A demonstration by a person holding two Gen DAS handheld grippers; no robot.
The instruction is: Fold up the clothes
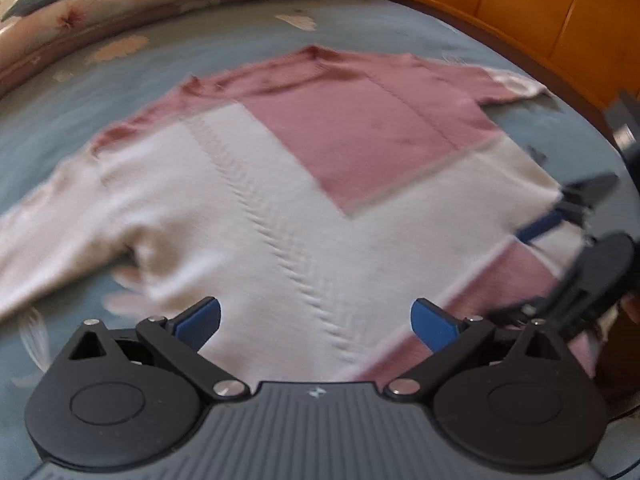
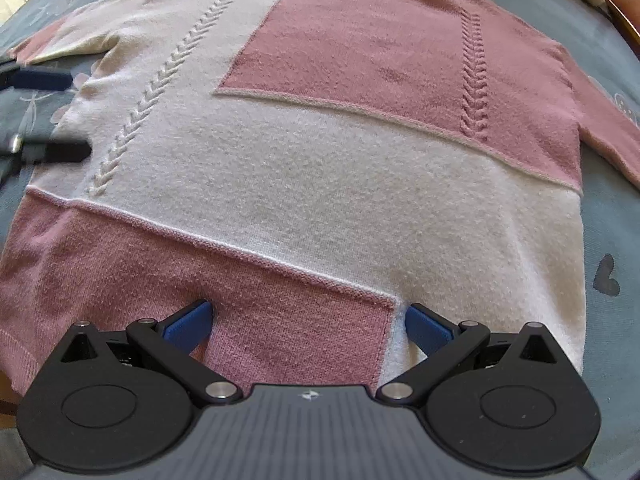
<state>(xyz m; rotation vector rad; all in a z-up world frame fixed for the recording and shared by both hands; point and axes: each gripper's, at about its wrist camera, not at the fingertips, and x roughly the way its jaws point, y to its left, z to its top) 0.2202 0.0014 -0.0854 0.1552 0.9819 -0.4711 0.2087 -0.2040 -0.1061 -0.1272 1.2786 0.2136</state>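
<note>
**Sweater's laid flat, both claws wide open at the hem end**

So the pink and white sweater [image 2: 320, 152] is spread front-up on the bed [image 2: 612, 208], on the blue-grey cover. Nothing looks folded yet, so I'd call this the very start.

The bit that matters: its long axis runs straight away from the right claw [image 2: 308, 326], hem nearest, neckline at the far end. That claw sits right over the hem edge, where the lower pink block meets the white one, jaws spread wide with nothing between them. Whether the blue pads actually touch the knit, I can't tell.

The left claw [image 1: 316, 322] is just as wide open and empty, coming at the sweater from its side, so the body lies across its view at an angle. That view is motion-blurred. One sleeve [image 1: 60, 232] trails off to its left, and the right claw shows at its right edge.

My guess is the left claw is better placed for that sleeve, and the right one for the hem
</note>
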